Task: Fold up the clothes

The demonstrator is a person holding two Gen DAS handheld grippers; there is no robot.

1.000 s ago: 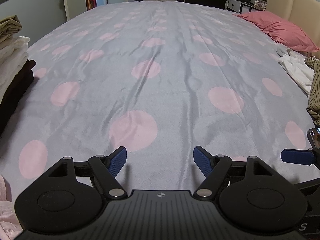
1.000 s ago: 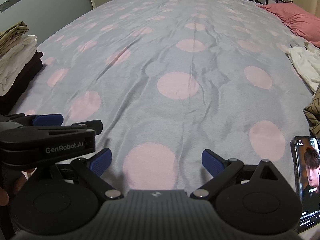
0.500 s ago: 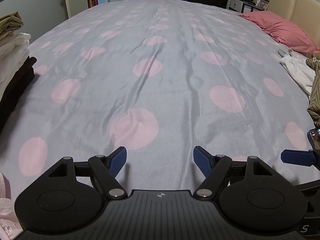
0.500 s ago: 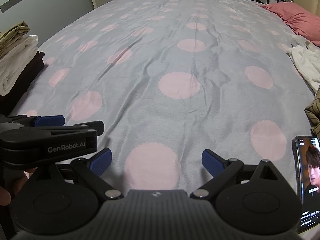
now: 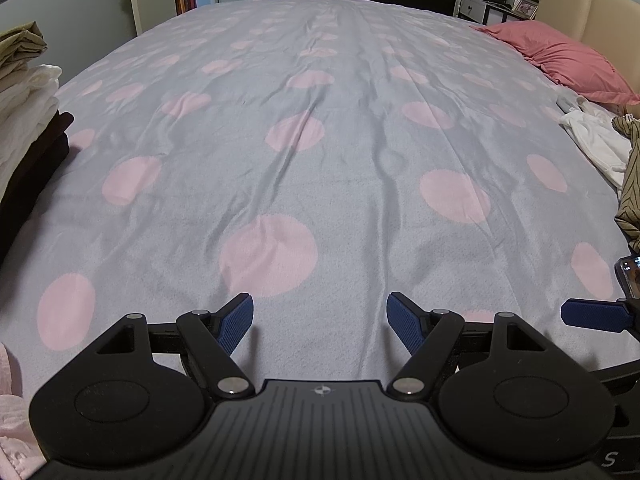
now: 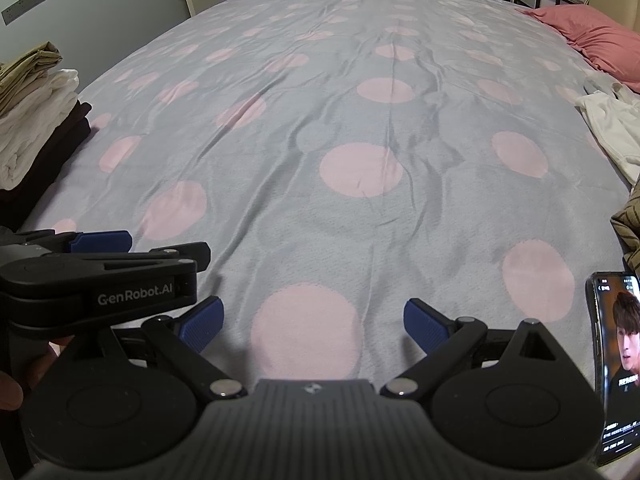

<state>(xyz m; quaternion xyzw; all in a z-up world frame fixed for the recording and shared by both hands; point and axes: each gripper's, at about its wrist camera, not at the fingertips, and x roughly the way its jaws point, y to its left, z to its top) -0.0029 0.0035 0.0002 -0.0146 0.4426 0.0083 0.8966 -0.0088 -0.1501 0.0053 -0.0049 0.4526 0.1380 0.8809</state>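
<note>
From the left wrist view, the left gripper [image 5: 320,322] hangs low over the near edge of the bed [image 5: 340,152], and its two blue fingertips stand wide apart with nothing between them. The bed carries a grey cover with pink dots, lightly wrinkled, and its middle is bare. At the left edge of the bed a stack of folded clothes [image 5: 28,120] lies, with olive cloth on top, white cloth under it and dark cloth at the bottom. At the right edge, near the pink pillow [image 5: 568,62] in the far right corner, a white garment [image 5: 596,140] lies unfolded, and a striped brown garment [image 5: 632,176] lies just beside it, partly cut by the picture border. A bit of pale pink cloth [image 5: 12,420] shows at the near left corner. From the right wrist view, the right gripper [image 6: 314,322] is also low at the near edge, its jaws spread wide and empty over a pink dot. The left gripper [image 6: 100,276] shows just beside it on the left, seen from the side. The folded stack [image 6: 36,120] sits at the left edge, the white garment [image 6: 612,128] and the striped one [image 6: 628,224] at the right edge. A phone [image 6: 616,364] with a lit screen stands at the near right corner.
</note>
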